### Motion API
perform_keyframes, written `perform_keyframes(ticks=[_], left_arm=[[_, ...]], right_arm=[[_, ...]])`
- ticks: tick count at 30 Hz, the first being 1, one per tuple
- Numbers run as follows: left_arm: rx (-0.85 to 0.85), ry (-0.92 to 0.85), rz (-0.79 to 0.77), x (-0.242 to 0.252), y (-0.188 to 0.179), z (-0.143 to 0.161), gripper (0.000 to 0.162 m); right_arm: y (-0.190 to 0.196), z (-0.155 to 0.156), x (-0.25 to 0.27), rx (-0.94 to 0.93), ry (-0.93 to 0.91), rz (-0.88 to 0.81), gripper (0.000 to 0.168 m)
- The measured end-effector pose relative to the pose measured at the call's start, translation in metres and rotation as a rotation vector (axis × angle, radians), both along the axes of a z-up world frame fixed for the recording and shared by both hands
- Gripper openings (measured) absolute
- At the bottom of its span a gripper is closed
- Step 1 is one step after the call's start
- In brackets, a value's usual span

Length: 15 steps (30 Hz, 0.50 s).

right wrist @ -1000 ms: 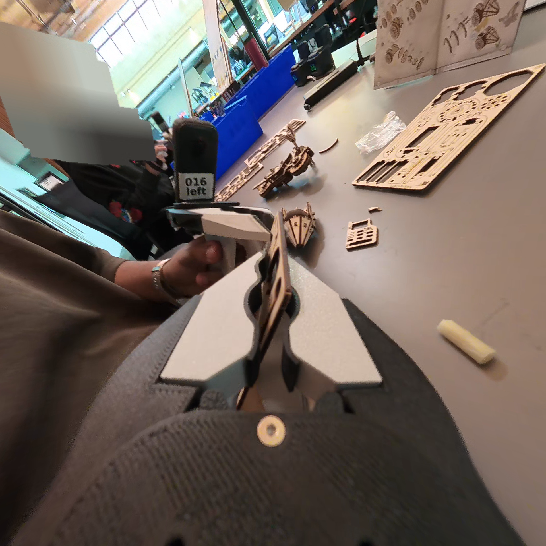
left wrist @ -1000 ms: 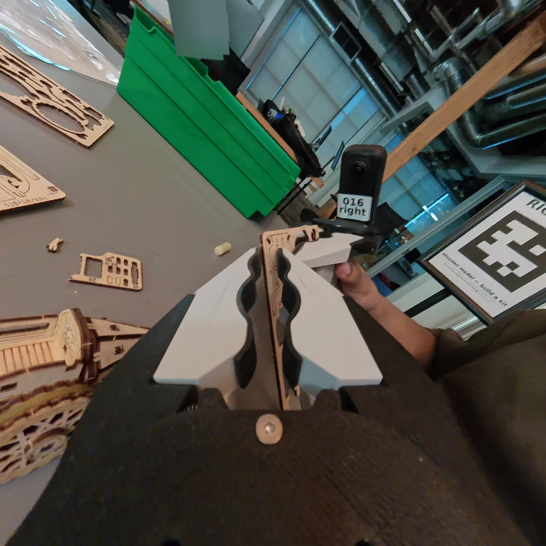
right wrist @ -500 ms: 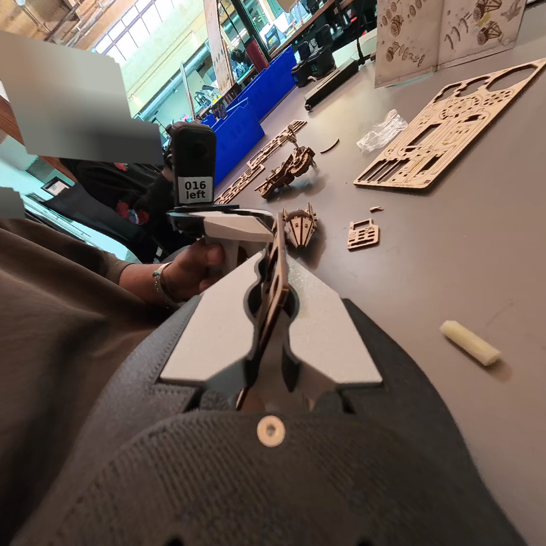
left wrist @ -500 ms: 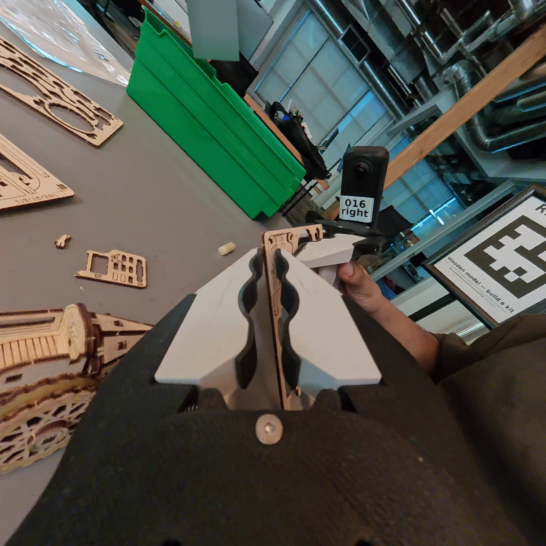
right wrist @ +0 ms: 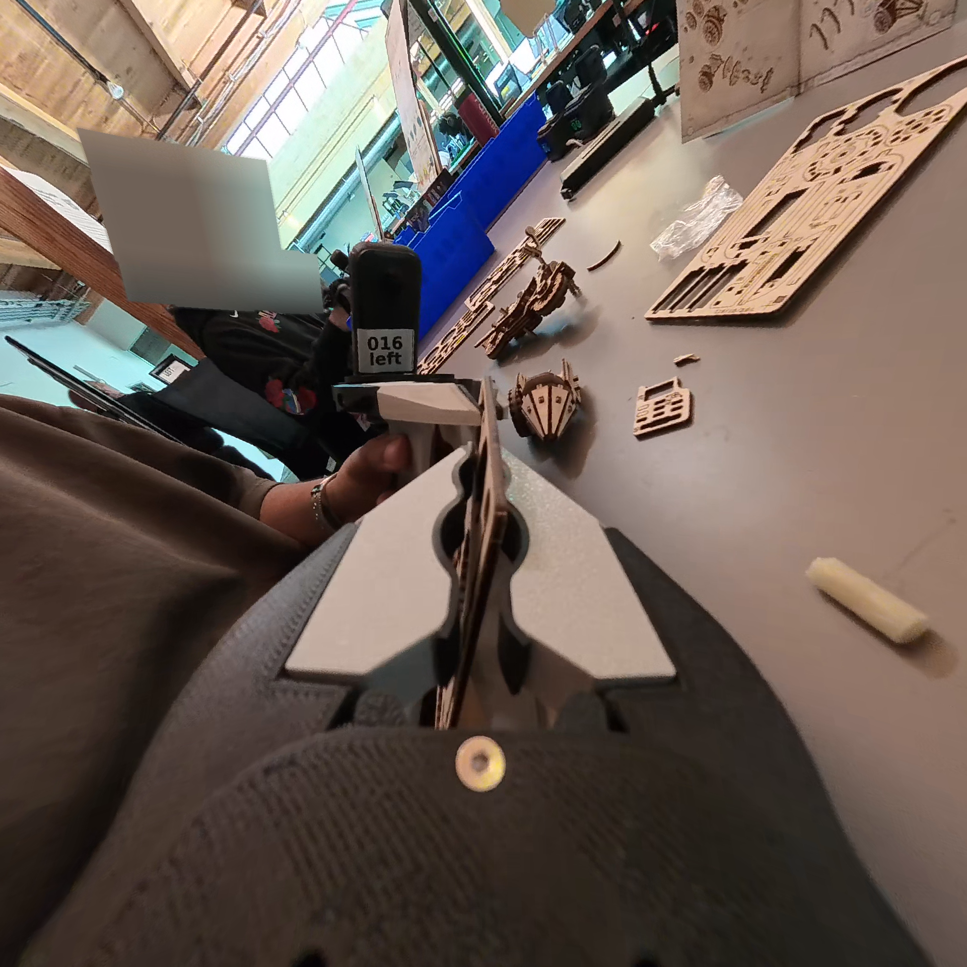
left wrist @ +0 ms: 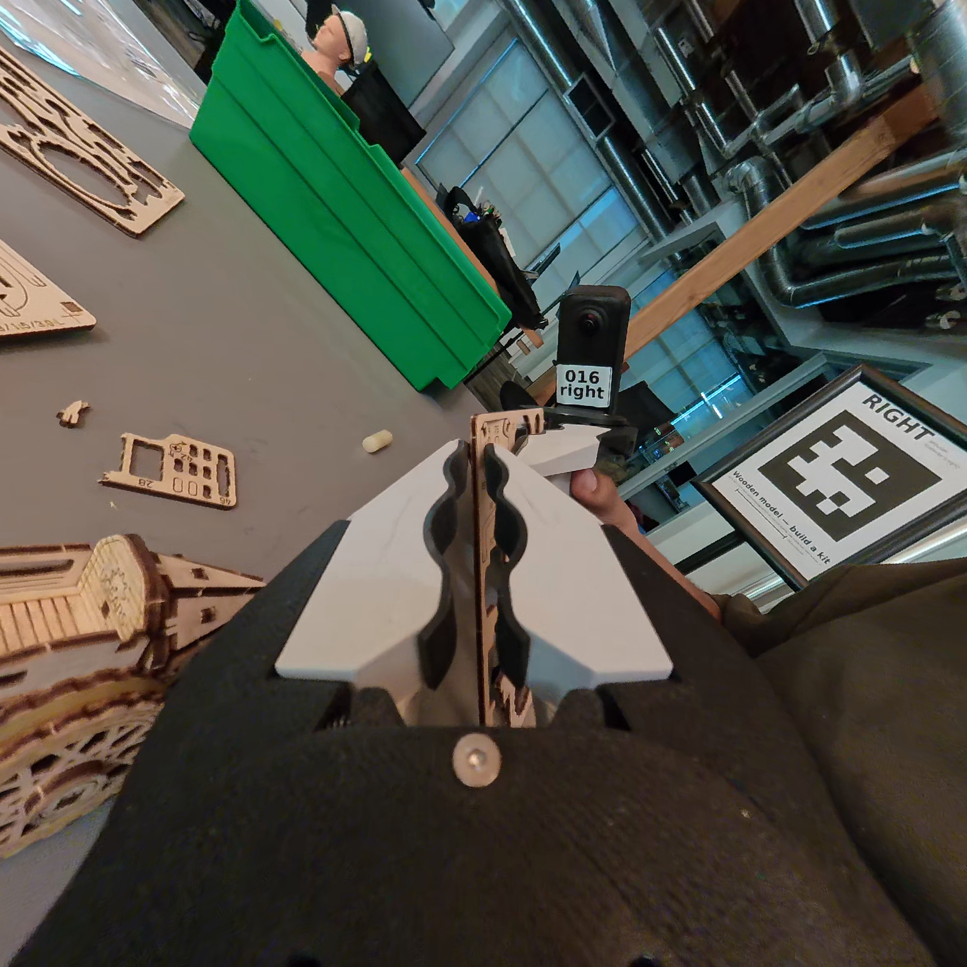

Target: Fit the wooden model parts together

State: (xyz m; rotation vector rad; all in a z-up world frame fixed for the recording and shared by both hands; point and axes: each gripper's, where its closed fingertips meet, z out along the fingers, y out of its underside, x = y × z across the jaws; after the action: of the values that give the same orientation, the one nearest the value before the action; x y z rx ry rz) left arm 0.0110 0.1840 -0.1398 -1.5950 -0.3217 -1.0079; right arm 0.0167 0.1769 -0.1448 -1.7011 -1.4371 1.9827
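My left gripper (left wrist: 475, 447) is shut on a thin flat wooden panel (left wrist: 505, 426), seen edge-on between its grey fingers and sticking out past the tips. The right gripper (left wrist: 562, 452) meets that panel's far end, held by a hand. In the right wrist view my right gripper (right wrist: 484, 452) is shut on a thin wooden panel (right wrist: 484, 523), also edge-on. Its far end reaches the left gripper (right wrist: 429, 405). I cannot tell whether this is one panel or two. Both grippers are held above the grey table (left wrist: 209, 340).
On the table lie a wooden tower model (left wrist: 78, 602), a small punched frame (left wrist: 178, 471), a white peg (left wrist: 378, 440), part sheets (left wrist: 78, 157) and a green bin (left wrist: 340, 209). A small ship model (right wrist: 547, 403), another model (right wrist: 533, 298) and a large sheet (right wrist: 785, 220) lie farther off. Left and right tips are no more than a few centimetres apart.
Both grippers stay shut on the wooden panel. The pair has drifted slightly over the table; the grip and the facing pose look the same.
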Motion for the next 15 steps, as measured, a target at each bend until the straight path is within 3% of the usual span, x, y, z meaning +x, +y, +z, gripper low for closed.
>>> perform_keyframes(ticks=[10, 12, 15], left_arm=[[-0.006, -0.061, -0.059, 0.003, 0.000, 0.000, 0.020], [0.008, -0.084, -0.089, 0.007, -0.002, 0.003, 0.018], [0.019, -0.123, -0.106, 0.008, -0.003, 0.005, 0.003]], right_arm=[[0.000, 0.006, 0.003, -0.100, 0.015, 0.027, 0.001], [-0.004, 0.003, 0.002, -0.090, 0.002, 0.042, 0.001], [-0.009, 0.001, 0.003, -0.067, -0.005, 0.061, 0.001]])
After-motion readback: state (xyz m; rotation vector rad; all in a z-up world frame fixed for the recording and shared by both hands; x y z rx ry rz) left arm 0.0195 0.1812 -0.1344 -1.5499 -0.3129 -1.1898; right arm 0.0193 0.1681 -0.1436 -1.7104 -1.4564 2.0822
